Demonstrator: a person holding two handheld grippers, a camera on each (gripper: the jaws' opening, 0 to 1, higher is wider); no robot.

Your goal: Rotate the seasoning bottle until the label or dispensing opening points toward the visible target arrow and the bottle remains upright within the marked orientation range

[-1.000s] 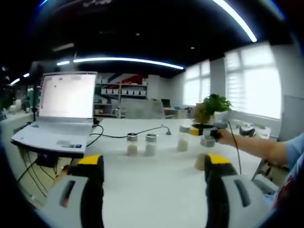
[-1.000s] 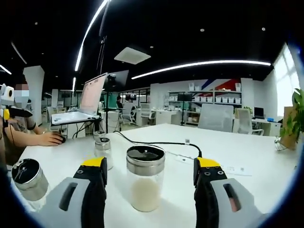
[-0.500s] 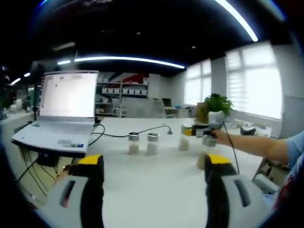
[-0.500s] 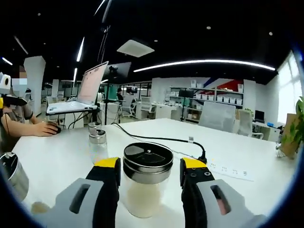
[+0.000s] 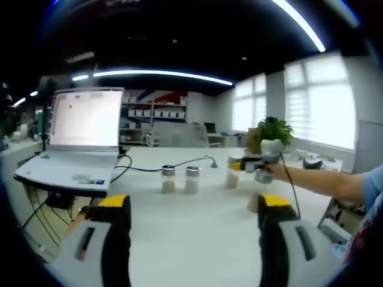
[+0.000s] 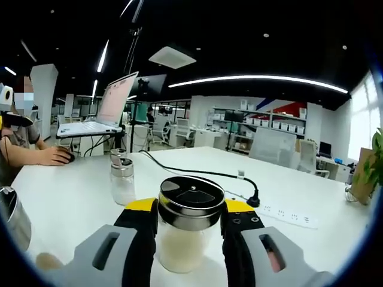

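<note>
A glass seasoning bottle (image 6: 187,245) with pale powder and a steel lid stands upright on the white table (image 6: 72,197). My right gripper (image 6: 190,216) is shut on it, its yellow-tipped jaws pressed against both sides of the lid. In the left gripper view the same bottle (image 5: 231,178) stands far off, with the right gripper (image 5: 246,165) around it in a person's hand. My left gripper (image 5: 194,215) hangs open over bare table, nothing between its jaws.
A second bottle (image 6: 122,181) stands left of the held one, and a third (image 6: 8,222) at the left edge. Two small bottles (image 5: 168,180) (image 5: 191,179) stand mid-table. An open laptop (image 5: 81,140), a cable with a power strip (image 6: 286,213) and a potted plant (image 5: 272,133) are around.
My right gripper's jaws have narrowed from wide apart onto the bottle's lid, and that view has come closer. The left gripper has stayed put.
</note>
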